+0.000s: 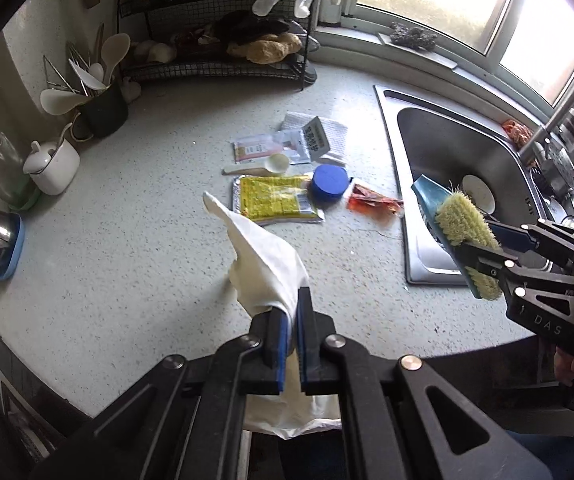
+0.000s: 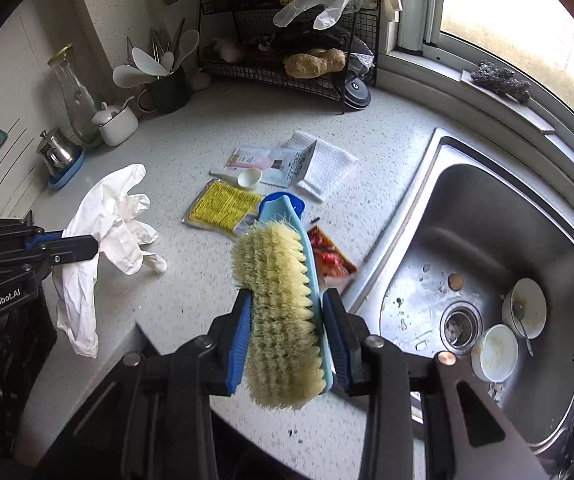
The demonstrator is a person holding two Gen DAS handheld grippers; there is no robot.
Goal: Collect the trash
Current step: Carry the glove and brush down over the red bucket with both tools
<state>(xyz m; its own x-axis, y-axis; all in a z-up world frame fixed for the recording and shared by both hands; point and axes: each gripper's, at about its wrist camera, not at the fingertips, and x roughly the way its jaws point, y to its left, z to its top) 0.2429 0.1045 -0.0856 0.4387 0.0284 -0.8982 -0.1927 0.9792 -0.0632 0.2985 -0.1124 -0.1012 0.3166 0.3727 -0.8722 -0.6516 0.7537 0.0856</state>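
The left tool [image 1: 293, 322] is clamped on a white glove [image 1: 265, 258], which hangs limp above the speckled tabletop [image 1: 127, 240]. The right tool [image 2: 287, 320] is clamped on a scrub brush [image 2: 281, 300], bristles facing left, held over the tabletop's edge beside the sink [image 2: 487, 208]. Ahead of both tools lies the trash: a yellow packet [image 1: 273, 198], a blue lid [image 1: 329, 183], a red wrapper [image 1: 373, 202], a plastic spoon [image 1: 263, 166] and torn sachets [image 1: 283, 146] on a white cloth [image 2: 327, 164].
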